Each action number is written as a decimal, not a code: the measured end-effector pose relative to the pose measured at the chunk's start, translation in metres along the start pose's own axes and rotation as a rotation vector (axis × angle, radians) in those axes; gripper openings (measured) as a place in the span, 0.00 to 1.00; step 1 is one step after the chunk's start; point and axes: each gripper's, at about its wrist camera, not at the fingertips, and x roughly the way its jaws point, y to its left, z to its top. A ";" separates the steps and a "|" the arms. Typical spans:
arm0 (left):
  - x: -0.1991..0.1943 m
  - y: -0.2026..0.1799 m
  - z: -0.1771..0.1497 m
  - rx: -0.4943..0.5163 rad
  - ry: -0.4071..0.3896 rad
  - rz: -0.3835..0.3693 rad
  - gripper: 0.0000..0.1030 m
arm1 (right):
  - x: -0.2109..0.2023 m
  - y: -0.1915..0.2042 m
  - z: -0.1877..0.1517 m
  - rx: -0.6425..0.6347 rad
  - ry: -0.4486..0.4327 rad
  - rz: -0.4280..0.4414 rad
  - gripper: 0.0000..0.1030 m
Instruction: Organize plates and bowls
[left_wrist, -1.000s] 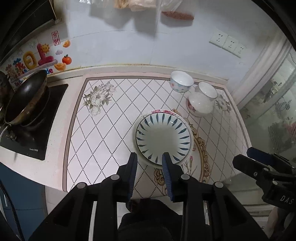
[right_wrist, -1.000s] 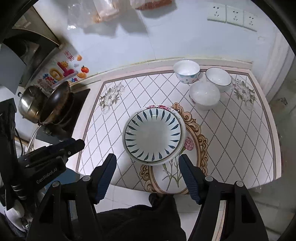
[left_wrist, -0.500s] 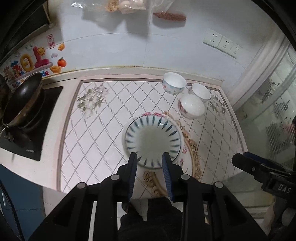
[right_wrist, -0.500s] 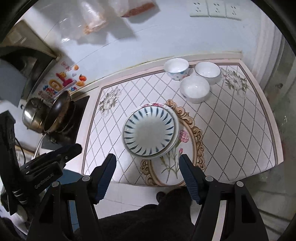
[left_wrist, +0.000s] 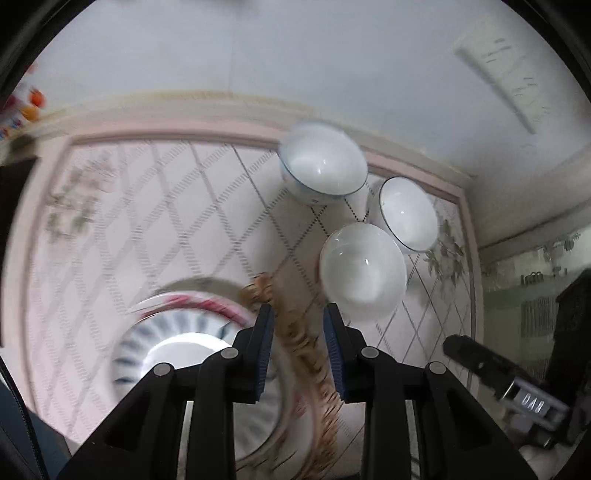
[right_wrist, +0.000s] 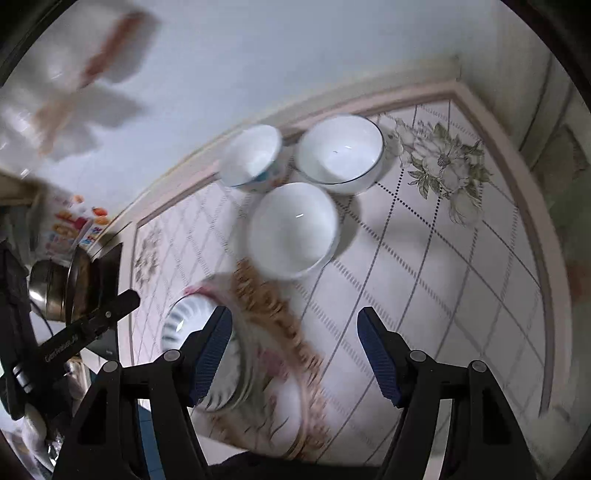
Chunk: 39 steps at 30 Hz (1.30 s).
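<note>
Bowls, three white ones, cluster beside blue-striped plate.

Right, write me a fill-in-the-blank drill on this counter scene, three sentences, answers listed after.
1. Near the back wall stand ____ bowls, among them the plain white bowl closest to the plates.
2. The plate with dark blue strokes lies on top of a plate with a ____ floral rim.
3. The right tongs gape wider than the left tongs, and both hold ____.

Missing words: three; pink; nothing
</note>
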 end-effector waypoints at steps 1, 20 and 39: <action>0.021 -0.003 0.011 -0.017 0.033 -0.015 0.24 | 0.010 -0.006 0.010 0.002 0.017 0.001 0.71; 0.097 -0.025 0.023 0.053 0.087 0.058 0.11 | 0.114 -0.036 0.069 -0.036 0.108 0.058 0.14; 0.048 -0.064 -0.065 0.205 0.083 0.006 0.11 | 0.027 -0.057 -0.025 -0.036 0.102 0.049 0.14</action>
